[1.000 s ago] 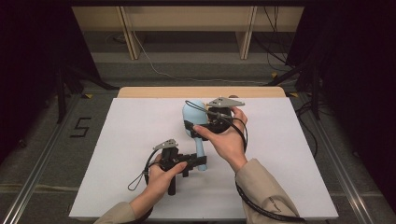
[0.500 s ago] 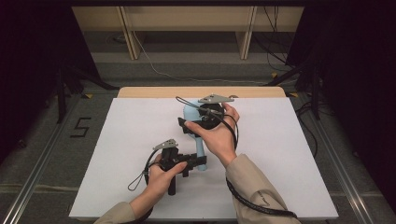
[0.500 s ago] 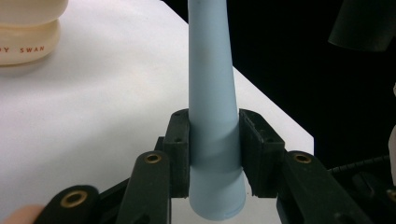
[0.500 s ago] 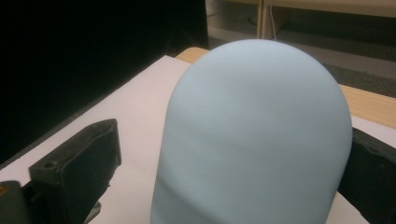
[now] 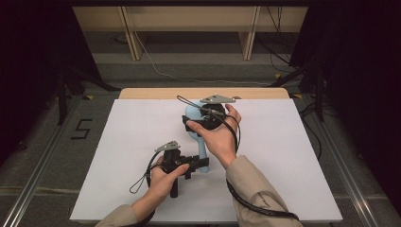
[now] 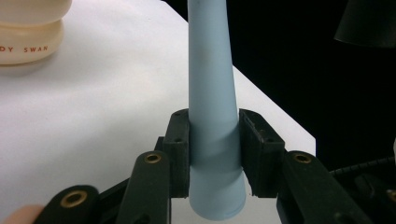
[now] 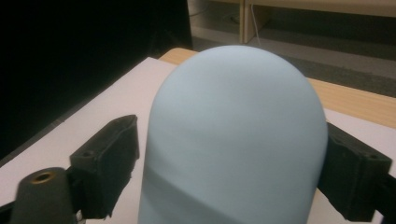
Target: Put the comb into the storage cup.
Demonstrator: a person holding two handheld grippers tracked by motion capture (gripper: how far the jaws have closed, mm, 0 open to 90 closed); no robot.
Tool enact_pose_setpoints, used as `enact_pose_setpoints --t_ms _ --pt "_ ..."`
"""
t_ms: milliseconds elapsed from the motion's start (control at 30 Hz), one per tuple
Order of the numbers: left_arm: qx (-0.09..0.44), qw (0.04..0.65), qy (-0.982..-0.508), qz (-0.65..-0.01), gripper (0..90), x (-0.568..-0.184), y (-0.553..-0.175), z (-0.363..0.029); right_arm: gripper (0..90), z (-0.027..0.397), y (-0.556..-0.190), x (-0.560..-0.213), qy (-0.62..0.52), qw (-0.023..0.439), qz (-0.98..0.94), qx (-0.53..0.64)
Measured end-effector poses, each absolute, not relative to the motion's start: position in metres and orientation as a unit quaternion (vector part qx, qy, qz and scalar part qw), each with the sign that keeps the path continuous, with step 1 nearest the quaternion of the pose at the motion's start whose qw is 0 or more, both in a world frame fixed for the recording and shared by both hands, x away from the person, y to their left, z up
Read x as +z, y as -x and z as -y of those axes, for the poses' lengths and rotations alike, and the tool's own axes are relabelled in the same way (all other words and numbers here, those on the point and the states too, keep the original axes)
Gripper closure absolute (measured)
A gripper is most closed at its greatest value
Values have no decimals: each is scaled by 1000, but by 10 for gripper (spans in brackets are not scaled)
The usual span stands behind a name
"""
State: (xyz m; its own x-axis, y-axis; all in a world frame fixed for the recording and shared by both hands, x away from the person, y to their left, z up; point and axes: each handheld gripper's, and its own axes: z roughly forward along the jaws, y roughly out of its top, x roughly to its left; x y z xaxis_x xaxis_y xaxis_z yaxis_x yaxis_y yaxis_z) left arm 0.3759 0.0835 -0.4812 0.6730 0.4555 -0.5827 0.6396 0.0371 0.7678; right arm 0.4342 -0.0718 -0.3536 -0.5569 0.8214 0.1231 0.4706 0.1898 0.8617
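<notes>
A light blue, club-shaped object (image 5: 202,150) lies on the white table (image 5: 293,156), its wide rounded head (image 7: 238,93) pointing away from me and its narrow handle (image 6: 210,70) toward me. My left gripper (image 5: 201,163) is shut on the handle's thin end, with both pads (image 6: 180,140) pressed against it. My right gripper (image 5: 191,119) reaches over the head from the right. Its jaws have just been closing around the dome. In the right gripper view the left pad (image 7: 119,154) still stands a little off the dome, and the right pad (image 7: 348,163) is at its edge.
A cream-coloured container (image 6: 28,28) with red lettering stands on the table at the upper left of the left gripper view. A wooden strip (image 5: 203,93) runs along the table's far edge. Dark floor, cables and stands surround the table.
My right hand has shifted slightly left over the blue head, covering more of it. The left hand and the handle have stayed put.
</notes>
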Motion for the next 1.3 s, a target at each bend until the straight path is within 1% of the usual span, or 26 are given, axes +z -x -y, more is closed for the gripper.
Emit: enact_pose_setpoints --t_ms 367,1300 --pt "-76 600 -690 -398 654 -482 -376 -84 190 68 -433 -355 -437 198 -747 460" --pt "-73 597 -694 -395 650 -483 -377 -84 207 65 -433 -356 -436 199 -747 462"
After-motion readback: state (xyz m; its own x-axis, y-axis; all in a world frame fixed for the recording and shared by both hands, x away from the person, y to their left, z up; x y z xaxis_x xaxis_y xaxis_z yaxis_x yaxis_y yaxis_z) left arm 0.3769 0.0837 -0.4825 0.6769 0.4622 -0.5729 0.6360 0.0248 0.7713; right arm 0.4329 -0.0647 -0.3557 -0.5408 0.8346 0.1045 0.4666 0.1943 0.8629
